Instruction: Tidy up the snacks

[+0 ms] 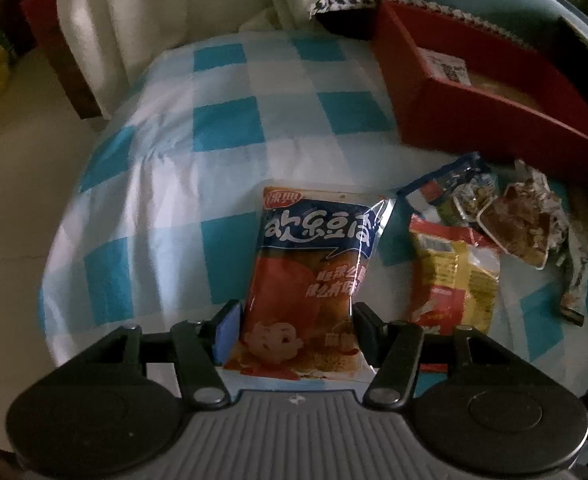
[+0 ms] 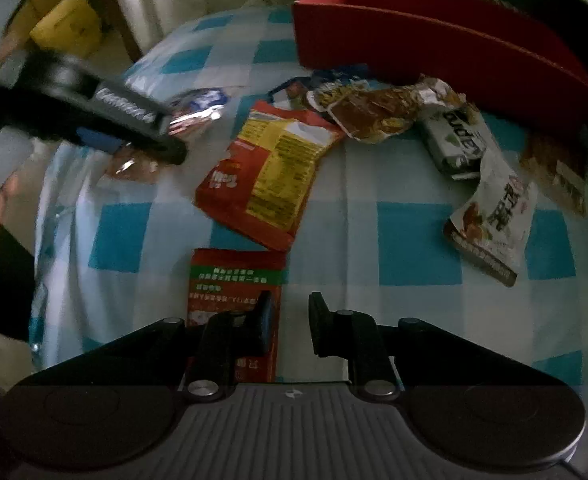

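While both tongs point steeply down at the blue checked cloth [image 1: 221,120], a red box [image 1: 474,96] sits at the far edge, near a pile of snack packets [image 2: 394,112]. The left gripper [image 1: 294,324] is clamped on a red and blue snack bag [image 1: 314,264], held flat over the cloth. The right gripper [image 2: 289,324] is squeezed in as far as it goes, with nothing between its tips; a small red packet [image 2: 233,280] lies under its left finger.

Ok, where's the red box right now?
Upper right in both wrist views, the red box sits on the checked cloth, just behind the snack packets.
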`<action>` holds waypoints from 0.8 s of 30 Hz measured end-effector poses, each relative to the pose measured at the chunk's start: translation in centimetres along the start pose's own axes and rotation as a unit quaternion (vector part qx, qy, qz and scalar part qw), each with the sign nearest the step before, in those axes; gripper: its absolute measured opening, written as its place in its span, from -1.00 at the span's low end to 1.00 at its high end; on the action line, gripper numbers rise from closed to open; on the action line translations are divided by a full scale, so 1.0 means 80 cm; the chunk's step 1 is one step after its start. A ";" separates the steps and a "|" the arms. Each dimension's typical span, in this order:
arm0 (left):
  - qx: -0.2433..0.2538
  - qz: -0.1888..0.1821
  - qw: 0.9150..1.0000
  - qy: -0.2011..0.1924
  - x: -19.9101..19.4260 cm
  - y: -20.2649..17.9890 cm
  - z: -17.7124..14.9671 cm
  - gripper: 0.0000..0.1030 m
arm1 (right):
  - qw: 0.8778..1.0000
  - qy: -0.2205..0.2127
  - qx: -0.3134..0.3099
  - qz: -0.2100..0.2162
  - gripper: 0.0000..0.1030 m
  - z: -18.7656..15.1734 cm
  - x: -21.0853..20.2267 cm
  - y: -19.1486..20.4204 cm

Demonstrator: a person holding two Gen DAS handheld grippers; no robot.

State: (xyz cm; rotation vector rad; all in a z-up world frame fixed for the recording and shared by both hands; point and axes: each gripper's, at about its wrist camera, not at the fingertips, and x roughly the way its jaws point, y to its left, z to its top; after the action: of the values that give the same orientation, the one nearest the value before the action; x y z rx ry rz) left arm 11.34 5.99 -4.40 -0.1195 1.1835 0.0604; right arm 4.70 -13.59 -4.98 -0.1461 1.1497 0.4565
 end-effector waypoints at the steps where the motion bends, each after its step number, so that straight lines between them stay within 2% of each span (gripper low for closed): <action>1: -0.003 0.001 1.000 0.002 0.001 0.001 0.000 0.03 | 1.000 0.002 0.006 0.002 -0.27 0.000 0.000 -0.002; 2: -0.003 0.003 1.000 0.001 0.001 0.001 0.000 0.03 | 1.000 0.000 0.010 0.001 -0.20 0.000 0.000 -0.003; 4: -0.001 0.004 1.000 -0.001 -0.001 -0.001 0.000 0.04 | 1.000 -0.003 0.017 -0.004 0.12 -0.002 -0.003 0.000; 9: 0.007 -0.012 1.000 0.000 -0.005 -0.003 -0.001 0.05 | 1.000 -0.004 0.000 0.002 0.30 -0.019 -0.009 0.028; 12: 0.012 -0.018 1.000 0.002 -0.006 -0.005 -0.002 0.05 | 1.000 0.017 -0.013 -0.015 0.40 -0.025 0.008 0.040; 14: 0.013 -0.021 1.000 0.003 -0.007 -0.004 -0.003 0.05 | 1.000 0.012 -0.018 -0.021 0.46 -0.023 0.010 0.047; 15: 0.013 -0.020 1.000 0.004 -0.006 -0.004 -0.003 0.05 | 1.000 0.013 -0.014 -0.025 0.59 -0.023 0.013 0.048; 17: 0.012 -0.018 1.000 0.007 -0.005 -0.002 -0.004 0.06 | 0.999 0.024 -0.022 -0.018 0.96 -0.025 0.020 0.053; 18: 0.011 -0.019 1.000 0.009 -0.004 -0.001 -0.004 0.06 | 0.998 0.046 -0.027 -0.022 1.00 -0.028 0.026 0.058; 21: 0.008 -0.019 1.000 0.012 -0.003 0.002 -0.005 0.06 | 0.993 0.055 -0.079 -0.065 1.00 -0.034 0.035 0.080; 24: 0.004 -0.019 1.000 0.015 -0.002 0.003 -0.006 0.06 | 0.995 0.051 -0.068 -0.059 1.00 -0.034 0.032 0.074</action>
State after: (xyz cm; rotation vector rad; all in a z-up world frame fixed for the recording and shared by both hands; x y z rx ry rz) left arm 10.81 6.21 -4.44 -0.1369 1.2099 0.0200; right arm 0.74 -8.51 -7.71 -0.3582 1.2035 0.4261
